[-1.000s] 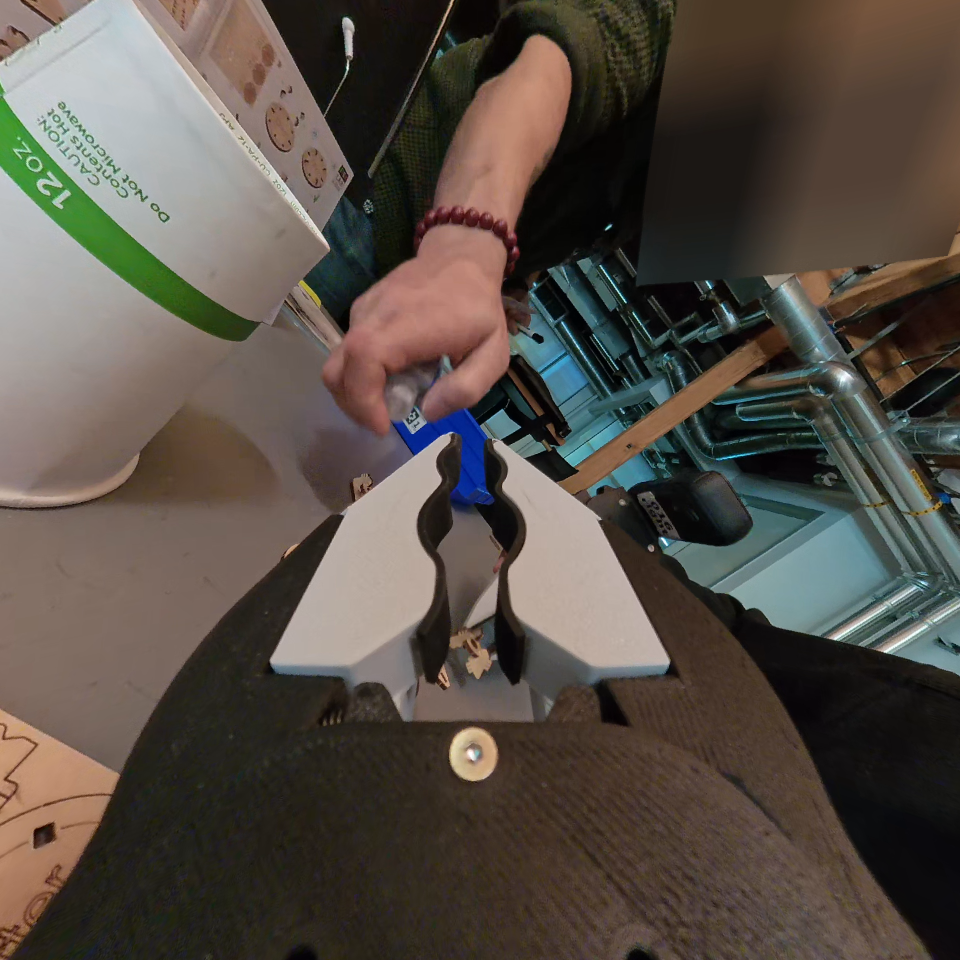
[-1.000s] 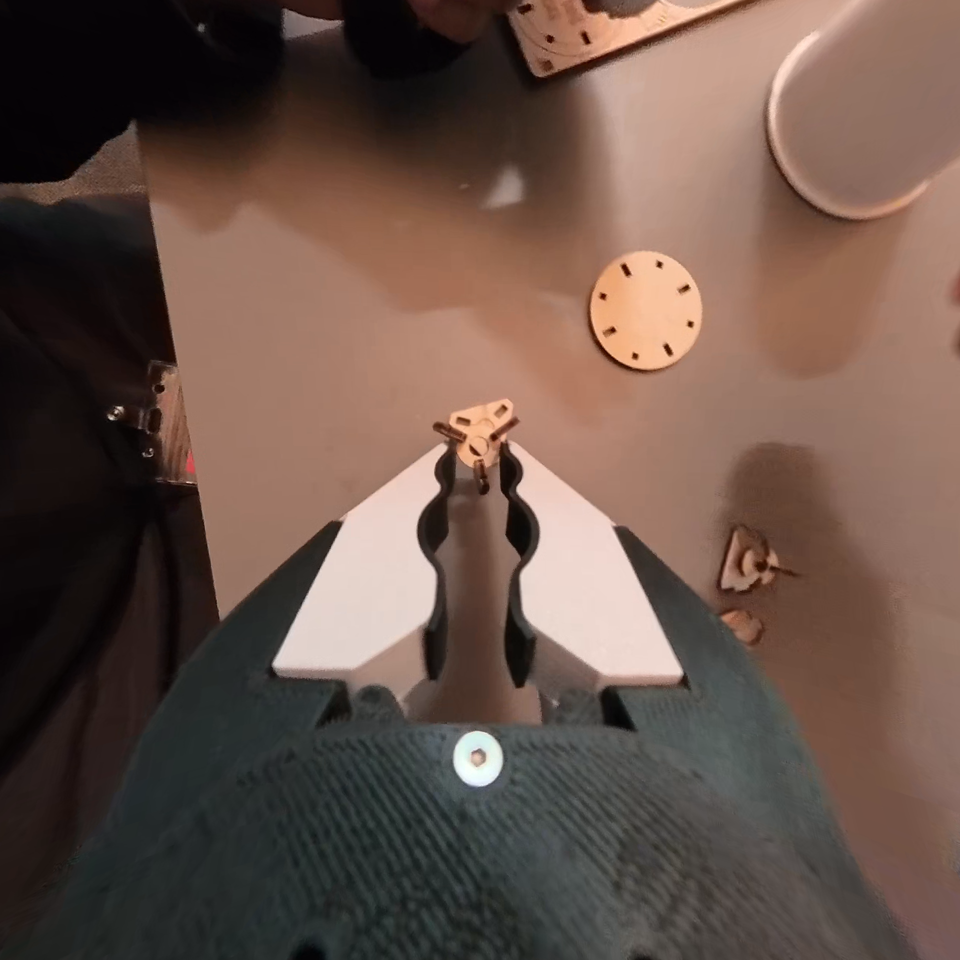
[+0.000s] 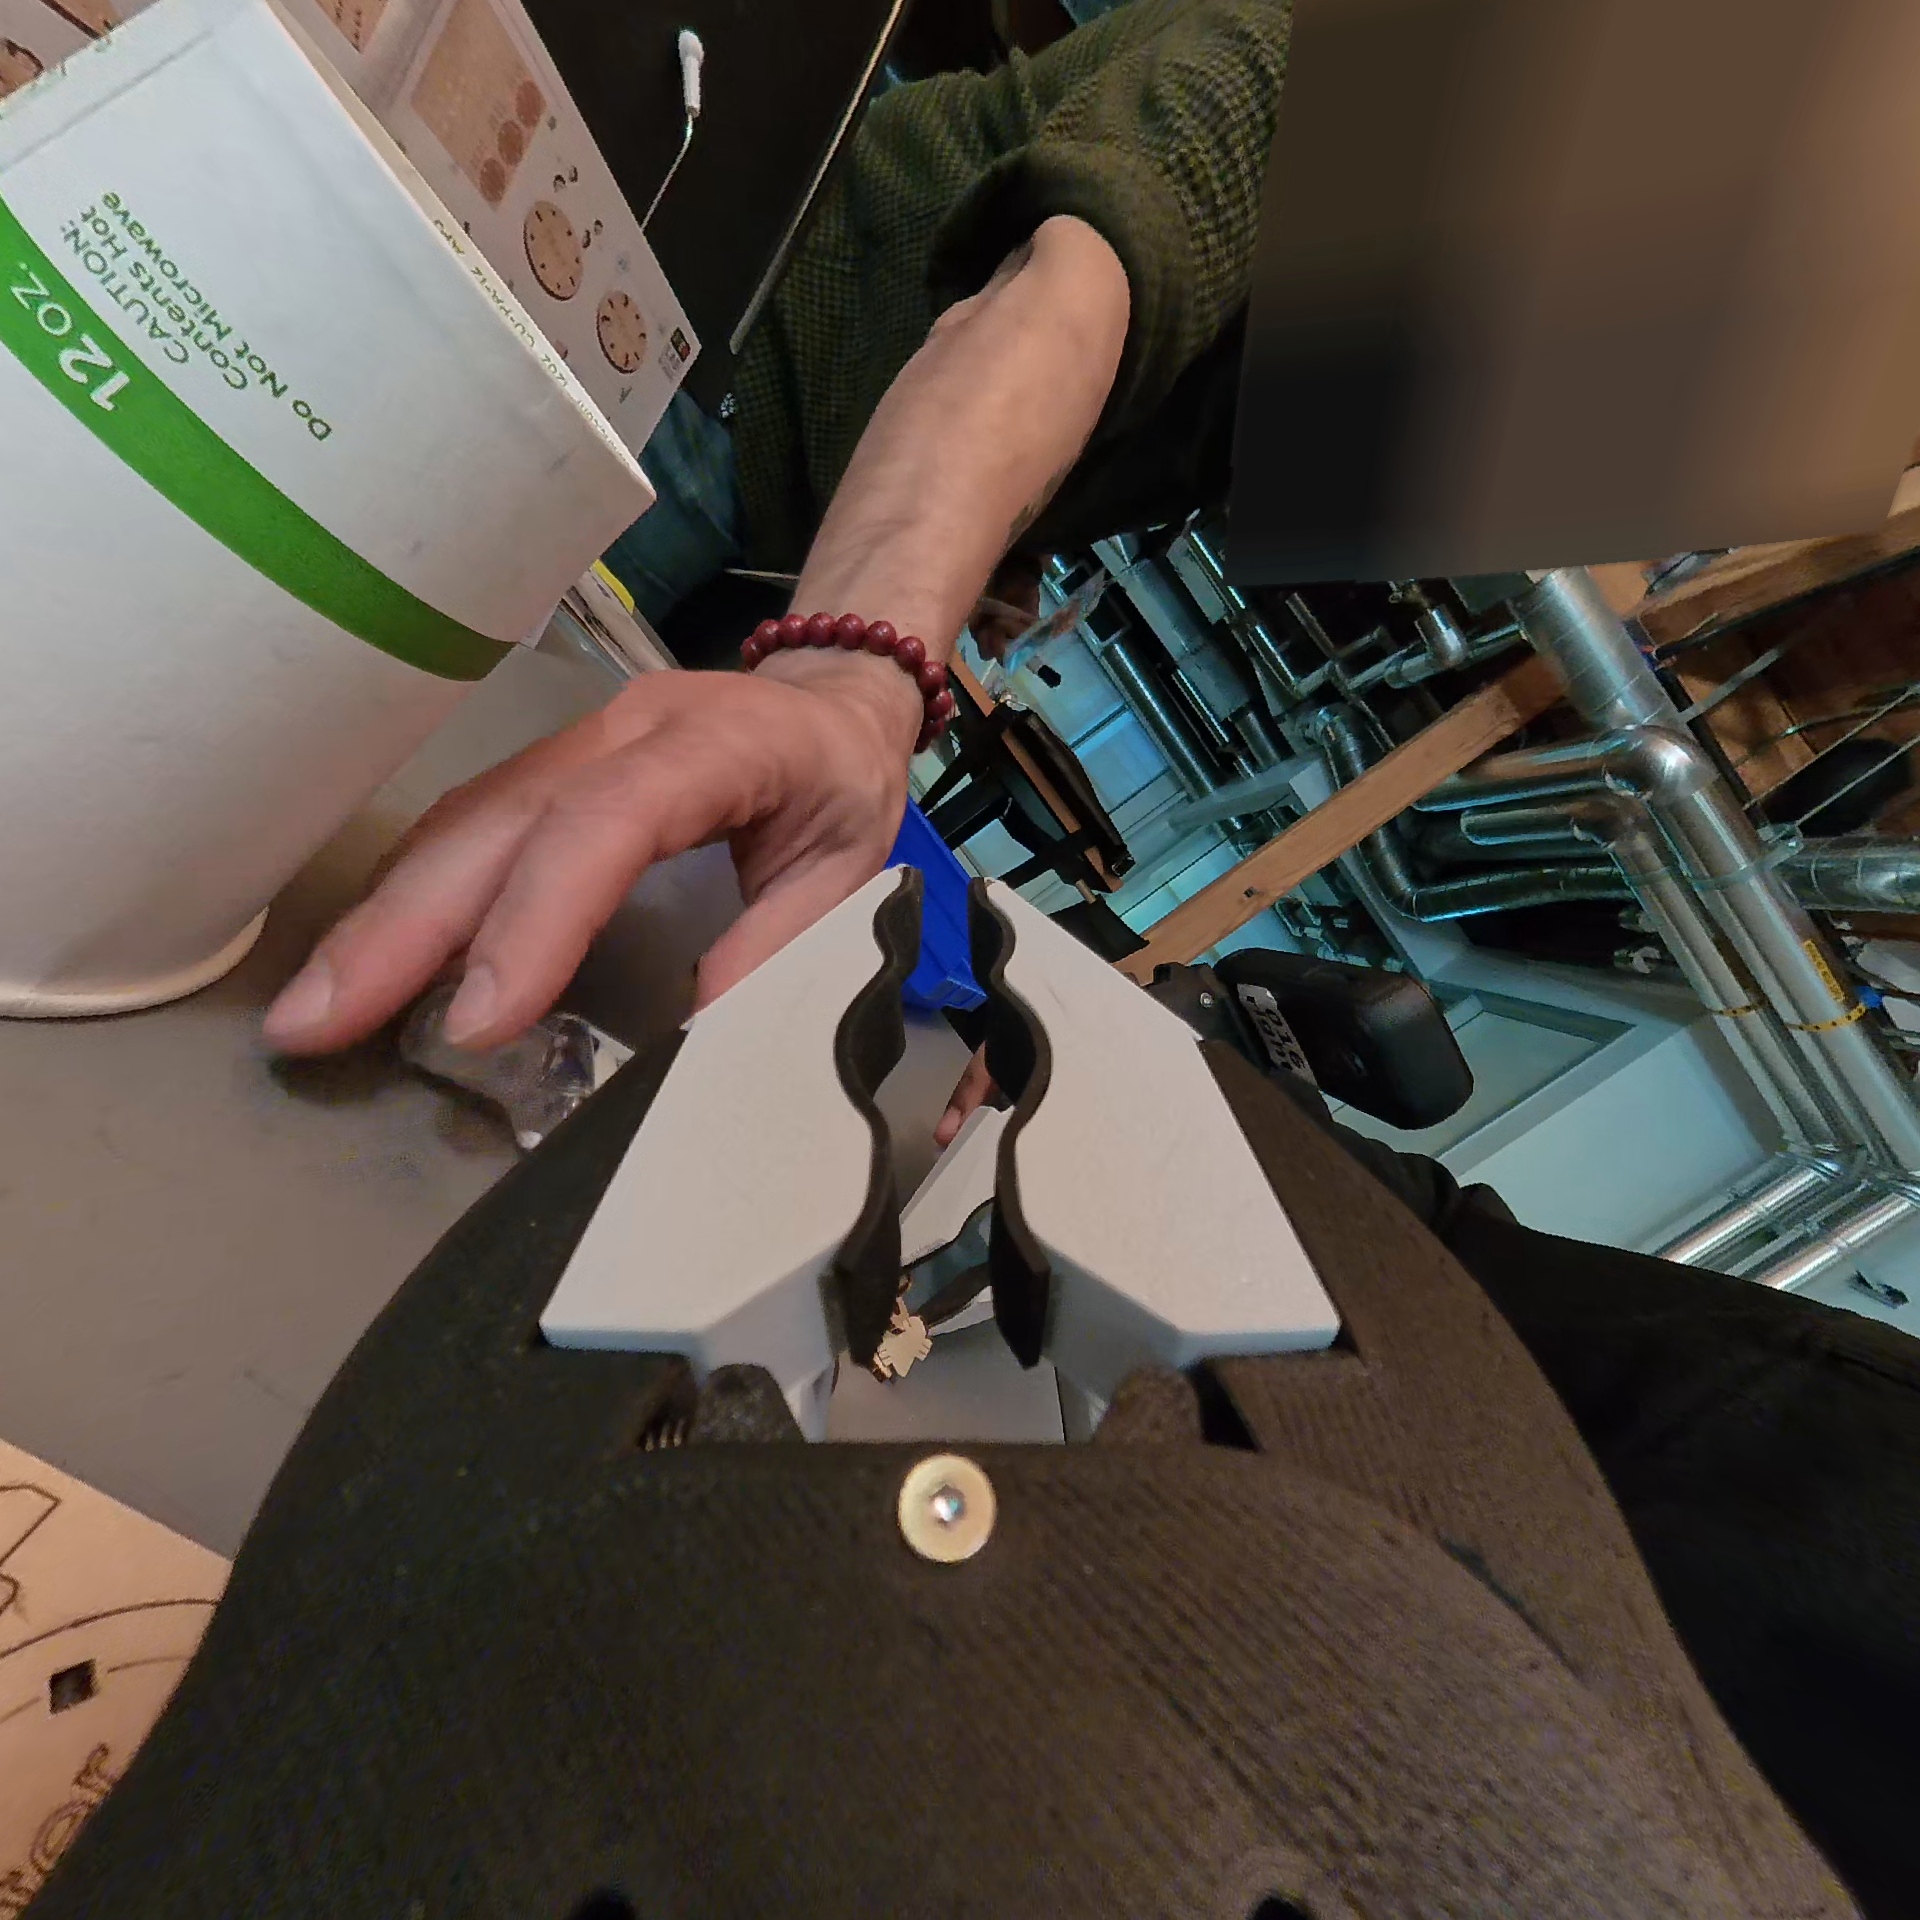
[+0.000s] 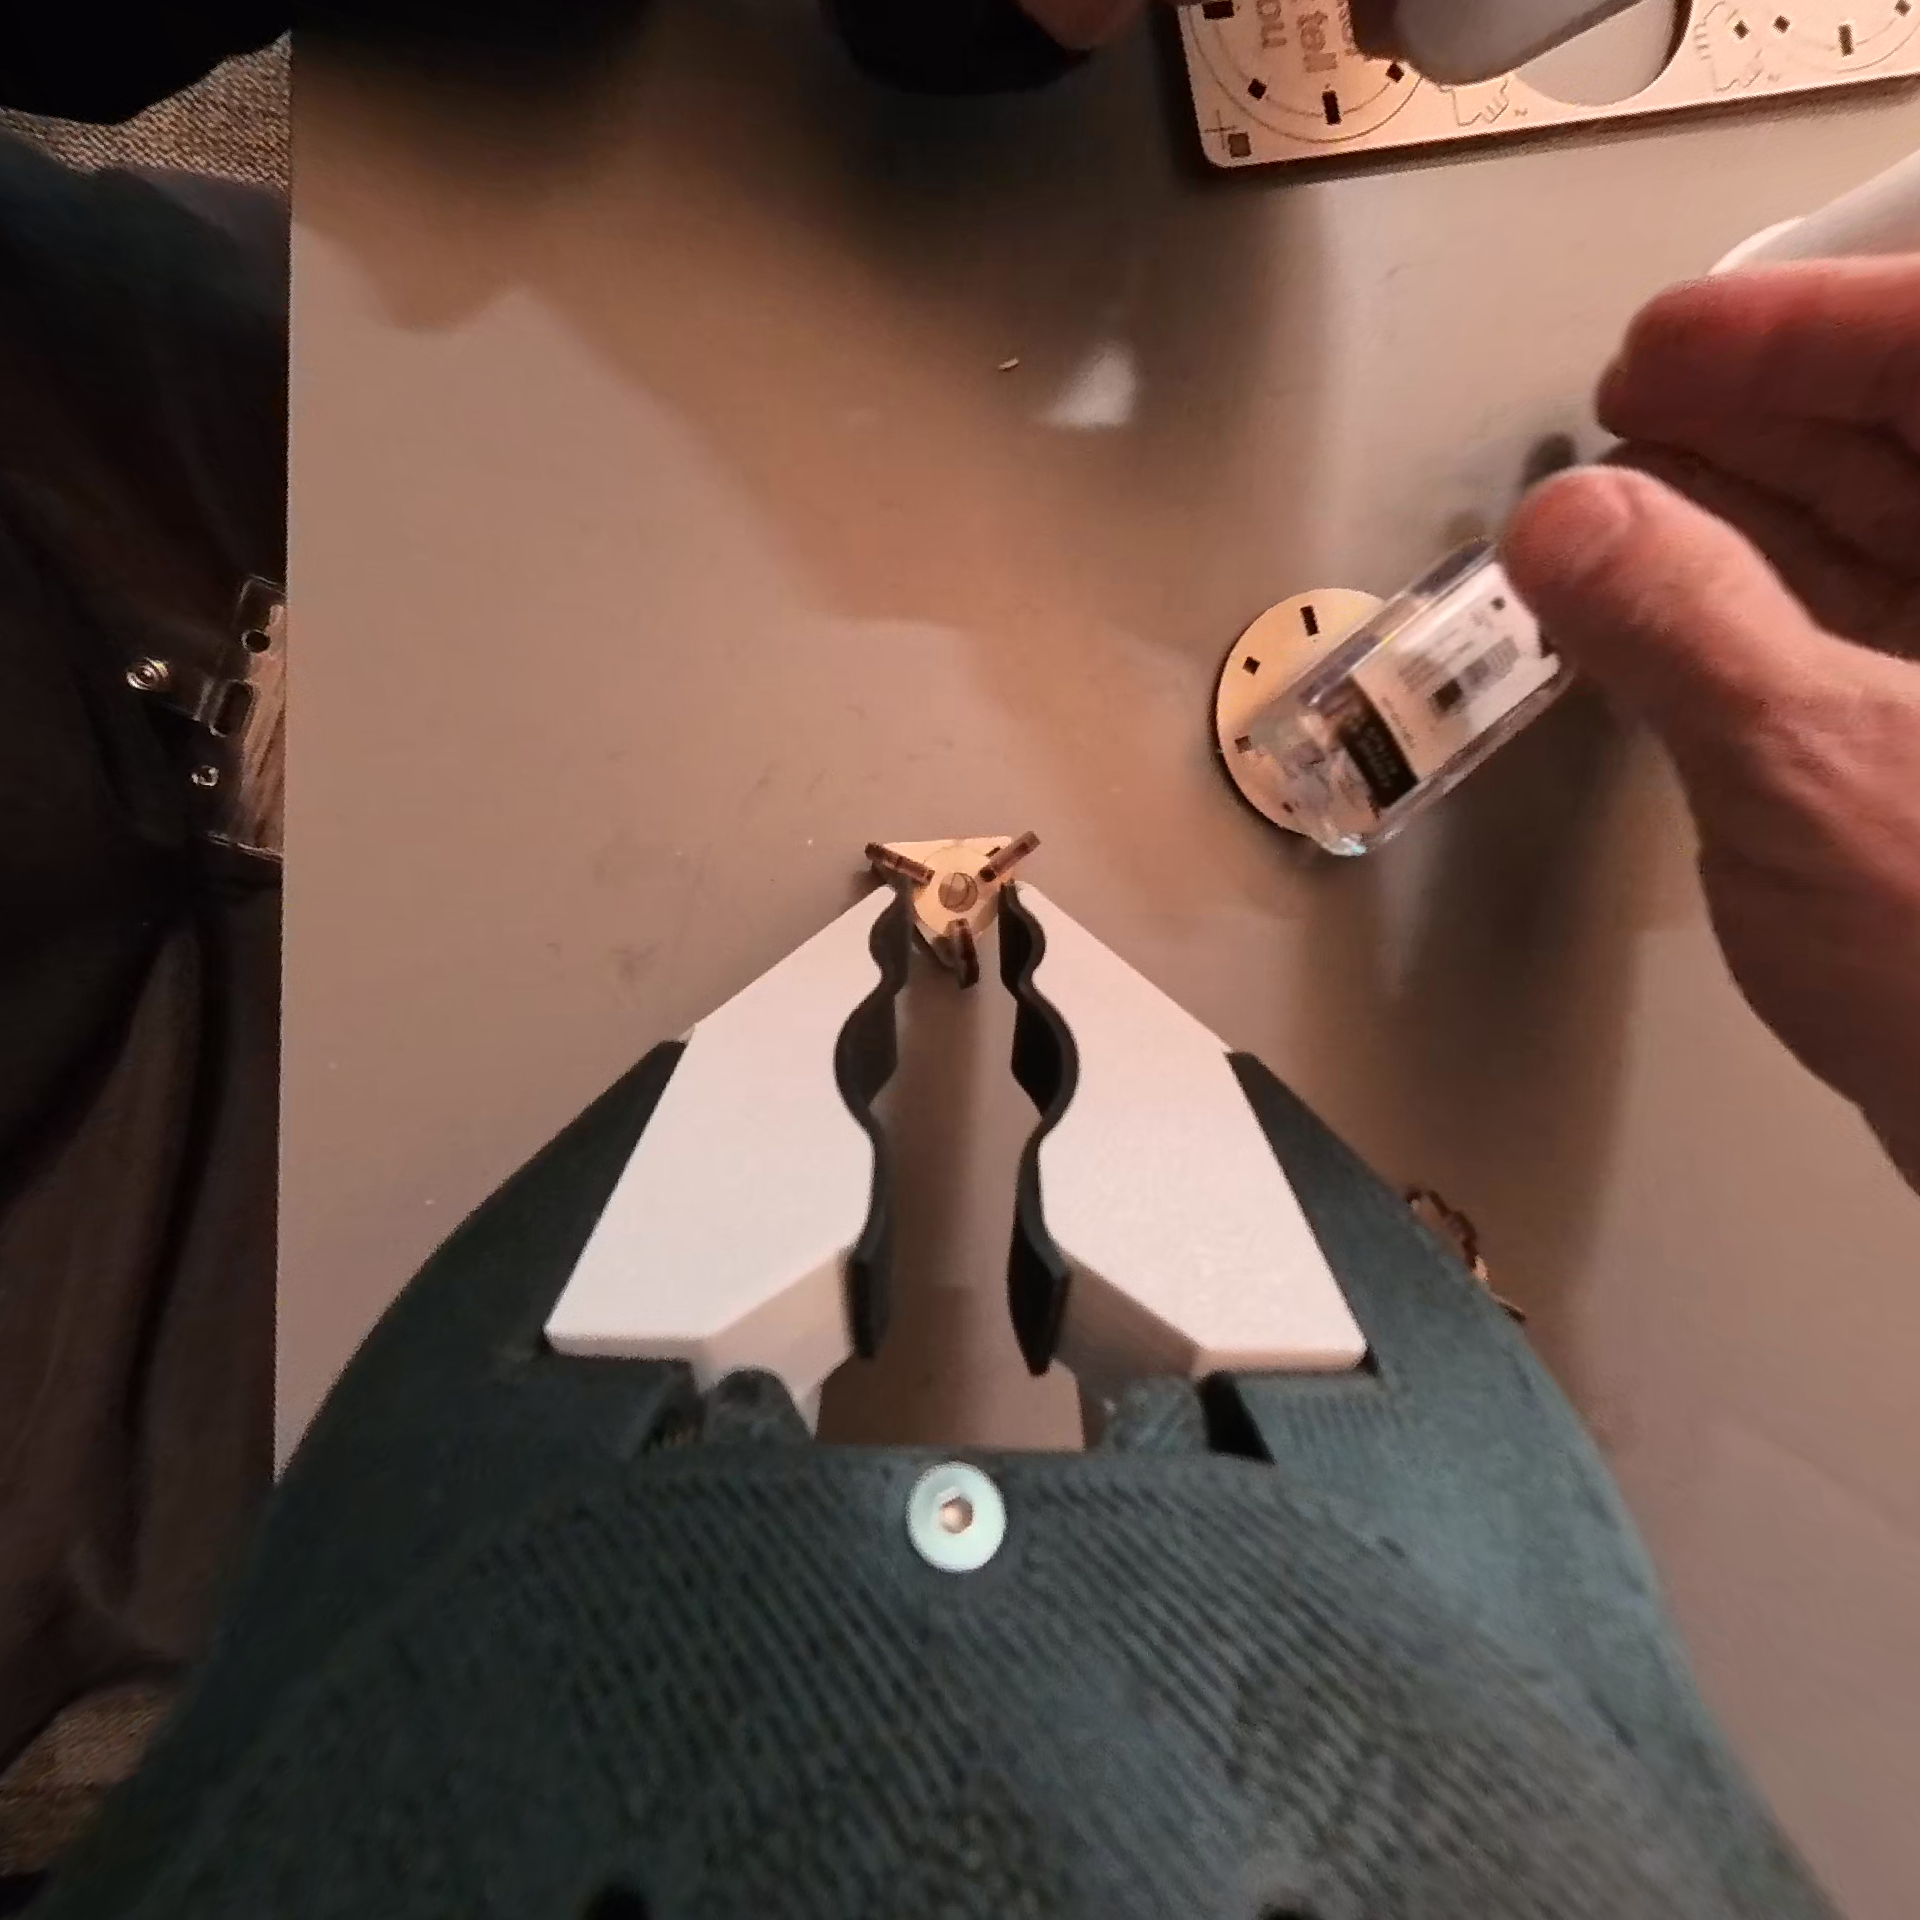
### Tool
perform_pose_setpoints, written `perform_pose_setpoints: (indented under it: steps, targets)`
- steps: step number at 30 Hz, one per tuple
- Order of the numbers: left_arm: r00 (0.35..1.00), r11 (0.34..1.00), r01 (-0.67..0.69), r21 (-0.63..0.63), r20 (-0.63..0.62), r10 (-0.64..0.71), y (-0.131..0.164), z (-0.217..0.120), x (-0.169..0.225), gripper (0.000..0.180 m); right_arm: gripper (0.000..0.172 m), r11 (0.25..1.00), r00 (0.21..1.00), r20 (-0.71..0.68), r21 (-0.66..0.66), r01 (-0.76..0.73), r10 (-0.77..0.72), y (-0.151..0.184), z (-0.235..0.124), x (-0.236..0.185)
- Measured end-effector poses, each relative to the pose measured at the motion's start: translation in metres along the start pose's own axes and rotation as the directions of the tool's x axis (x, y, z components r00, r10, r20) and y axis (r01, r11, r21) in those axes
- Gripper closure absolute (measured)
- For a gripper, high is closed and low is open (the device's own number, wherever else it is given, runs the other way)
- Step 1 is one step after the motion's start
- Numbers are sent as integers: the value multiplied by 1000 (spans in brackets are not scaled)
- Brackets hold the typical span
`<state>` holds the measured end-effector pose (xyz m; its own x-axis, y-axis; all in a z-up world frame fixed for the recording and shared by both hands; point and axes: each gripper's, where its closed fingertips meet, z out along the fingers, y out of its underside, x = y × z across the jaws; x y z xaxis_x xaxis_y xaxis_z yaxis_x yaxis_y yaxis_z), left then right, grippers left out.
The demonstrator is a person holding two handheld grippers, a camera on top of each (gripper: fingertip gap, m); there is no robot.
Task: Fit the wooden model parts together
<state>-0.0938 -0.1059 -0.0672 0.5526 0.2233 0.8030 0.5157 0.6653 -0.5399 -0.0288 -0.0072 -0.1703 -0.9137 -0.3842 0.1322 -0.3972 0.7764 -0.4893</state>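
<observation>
Grey table [image 4: 623,520]: right tongs [image 4: 948,914] are pinching a light, fragile wooden triangle [image 4: 945,888] at their tips; left tongs [image 3: 943,894] are standing narrow, holding nothing.

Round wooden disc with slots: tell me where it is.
Right wrist view, right side: the disc lies flat on the grey table, partly hidden under the clear plastic box in a hand.

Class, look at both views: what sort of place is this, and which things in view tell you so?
Probably a workshop or makerspace. Bare metal pipes and a timber beam run behind the grey table, and a laser-cut wooden sheet, a slotted wooden disc and a small wooden assembly sit on it.
</observation>
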Motion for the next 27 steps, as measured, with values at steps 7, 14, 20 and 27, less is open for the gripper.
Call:
perform_pose_setpoints:
  steps: [7, 14, 20, 27]
  targets:
    - [1000, 1000, 1, 0, -1, -1, 0, 0, 0, 173, 156, 1000, 1000, 9, -1, 3, -3, 0, 0, 0]
    - [1000, 1000, 2, 0, -2, -2, 0, 0, 0, 173, 156, 1000, 1000, 14, -8, 3, -3, 0, 1, 0]
    - [1000, 1000, 3, 0, -2, -3, 0, 0, 0, 173, 155, 1000, 1000, 18, -15, 4, -3, 1, 1, 0]
    - [1000, 1000, 3, 1, -2, -3, 0, 0, 0, 173, 154, 1000, 1000, 20, -21, 3, -2, 2, 1, -1]
